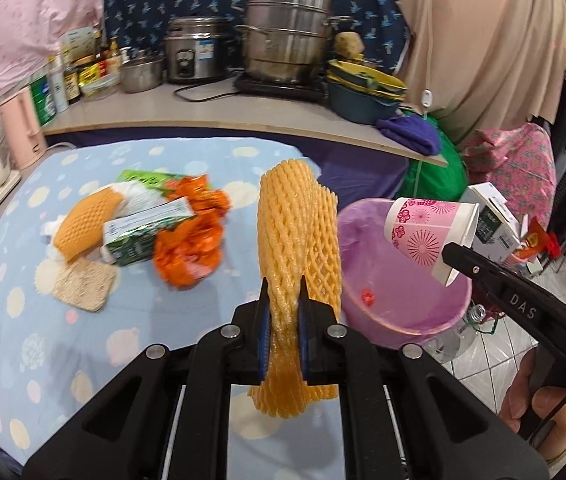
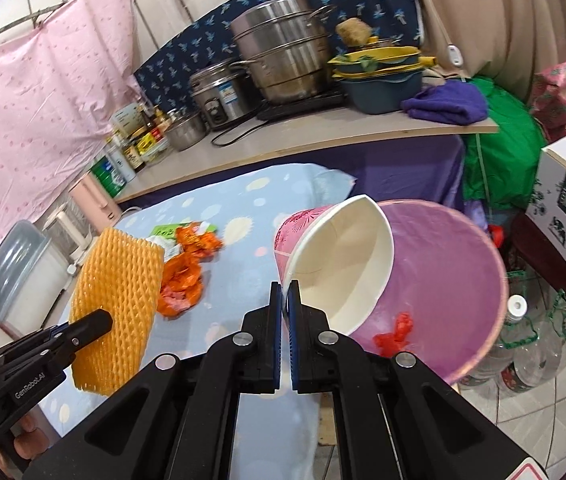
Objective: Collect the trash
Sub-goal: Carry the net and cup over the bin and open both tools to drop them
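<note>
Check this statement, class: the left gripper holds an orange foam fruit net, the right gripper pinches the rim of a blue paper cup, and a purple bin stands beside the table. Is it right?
One detail is wrong: the paper cup is pink with a flower print, not blue, as the right wrist view shows. The left gripper does hold the orange foam fruit net, the right gripper pinches the cup's rim, and the purple bin stands beside the table.

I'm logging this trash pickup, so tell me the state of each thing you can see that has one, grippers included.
Left gripper: shut on the orange foam net.
Orange foam net: lifted off the bed, squashed between the pads.
Right gripper: shut on the paper cup's rim.
Paper cup: empty, tilted, held over the bin.
Purple bin: open, a red scrap inside.
Trash pile: still lying on the bedsheet.
</note>
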Action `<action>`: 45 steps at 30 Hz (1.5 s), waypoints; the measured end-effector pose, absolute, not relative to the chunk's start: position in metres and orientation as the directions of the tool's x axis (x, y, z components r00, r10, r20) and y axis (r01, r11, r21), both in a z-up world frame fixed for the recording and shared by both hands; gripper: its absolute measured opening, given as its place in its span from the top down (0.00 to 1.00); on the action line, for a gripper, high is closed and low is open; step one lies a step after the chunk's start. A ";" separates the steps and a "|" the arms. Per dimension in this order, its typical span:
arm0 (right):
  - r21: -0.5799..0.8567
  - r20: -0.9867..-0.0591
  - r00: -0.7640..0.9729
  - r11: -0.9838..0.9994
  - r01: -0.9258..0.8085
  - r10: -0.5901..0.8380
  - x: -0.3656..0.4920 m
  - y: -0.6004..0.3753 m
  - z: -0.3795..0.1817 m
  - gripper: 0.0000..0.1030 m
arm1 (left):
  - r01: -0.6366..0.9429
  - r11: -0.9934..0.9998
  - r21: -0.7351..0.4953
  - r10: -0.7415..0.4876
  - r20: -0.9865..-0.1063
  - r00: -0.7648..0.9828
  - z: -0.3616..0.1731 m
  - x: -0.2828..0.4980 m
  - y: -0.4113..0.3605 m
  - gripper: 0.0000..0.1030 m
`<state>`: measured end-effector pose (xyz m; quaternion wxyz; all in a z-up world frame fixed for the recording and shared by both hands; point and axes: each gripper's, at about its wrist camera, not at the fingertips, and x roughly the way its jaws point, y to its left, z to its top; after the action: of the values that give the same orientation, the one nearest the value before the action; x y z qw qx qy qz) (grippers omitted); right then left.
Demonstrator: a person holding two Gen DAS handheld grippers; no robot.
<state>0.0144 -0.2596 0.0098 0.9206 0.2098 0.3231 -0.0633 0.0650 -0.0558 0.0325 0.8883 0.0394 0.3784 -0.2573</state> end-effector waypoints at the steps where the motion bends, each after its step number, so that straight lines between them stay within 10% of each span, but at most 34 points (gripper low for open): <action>1: 0.346 -0.621 0.784 0.901 0.263 0.010 0.011 -0.265 0.009 0.96 | 0.502 0.856 -0.122 -0.437 -0.690 0.577 0.034 0.063 -0.065 0.90; 24: 0.335 -0.696 0.715 0.848 0.412 -0.072 0.020 -0.332 -0.032 0.90 | 0.618 0.783 -0.065 -0.460 -0.730 0.505 0.000 0.083 -0.183 0.89; 29: 0.347 -0.685 0.723 0.832 0.433 -0.091 0.021 -0.337 -0.033 0.68 | 0.616 0.787 -0.035 -0.435 -0.739 0.514 -0.013 0.091 -0.194 0.60; 45: 0.353 -0.679 0.729 0.831 0.429 -0.088 0.017 -0.335 -0.027 0.64 | 0.593 0.805 -0.027 -0.412 -0.744 0.526 -0.015 0.095 -0.191 0.58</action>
<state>0.0172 -0.3349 -0.0272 0.8948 0.2520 0.3389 -0.1445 0.0954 -0.1909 -0.0152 0.8658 0.1156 0.3910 -0.2901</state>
